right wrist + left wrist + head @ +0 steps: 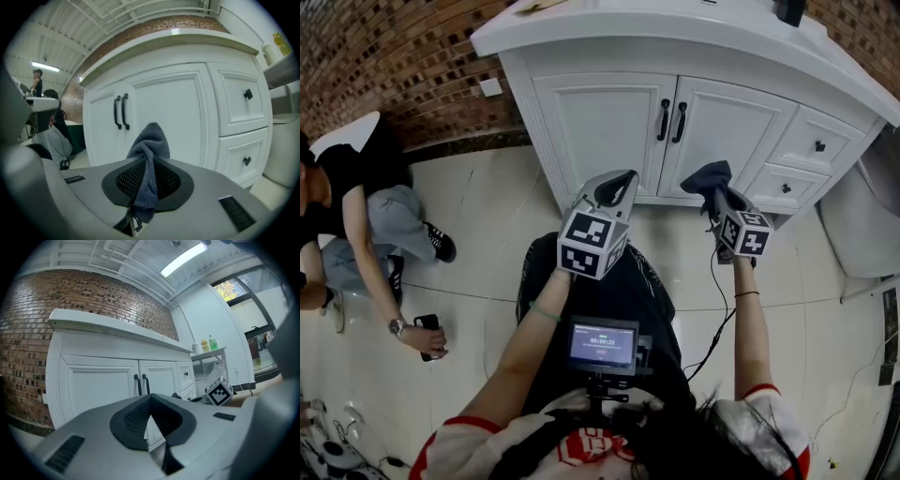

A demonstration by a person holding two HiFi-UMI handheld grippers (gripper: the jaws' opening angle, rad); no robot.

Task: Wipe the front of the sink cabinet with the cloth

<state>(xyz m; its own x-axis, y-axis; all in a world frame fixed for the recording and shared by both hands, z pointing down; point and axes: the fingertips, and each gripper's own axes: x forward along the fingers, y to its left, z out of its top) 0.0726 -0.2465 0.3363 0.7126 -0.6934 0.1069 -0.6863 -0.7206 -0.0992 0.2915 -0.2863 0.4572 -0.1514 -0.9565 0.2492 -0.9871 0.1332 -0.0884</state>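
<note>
Our right tool (149,161) is clamped on the cloth (151,138), a dark blue-grey terry rag pinched into a twisted peak. The peak stands up past the jaw tips, and a short tail hangs below them. Our left tool (150,404) has its jaws together on nothing and is held beside the right one, low in front of the sink cabinet (609,122).

The cloth points at the lower part of the right-hand door (724,131) and is near it; we cannot tell whether it touches the panel. To wipe well, we judge, we should press the bunched peak flat against the door so more fabric bears on the paint. Then we should sweep in overlapping strokes, working around the two black handles (671,120) and on to the drawers (811,150) at the right. The grip looks narrow, so a hard drag might pull the cloth loose.

The cabinet front is glossy white with recessed panels, and their grooves will likely need the cloth's edge.
</note>
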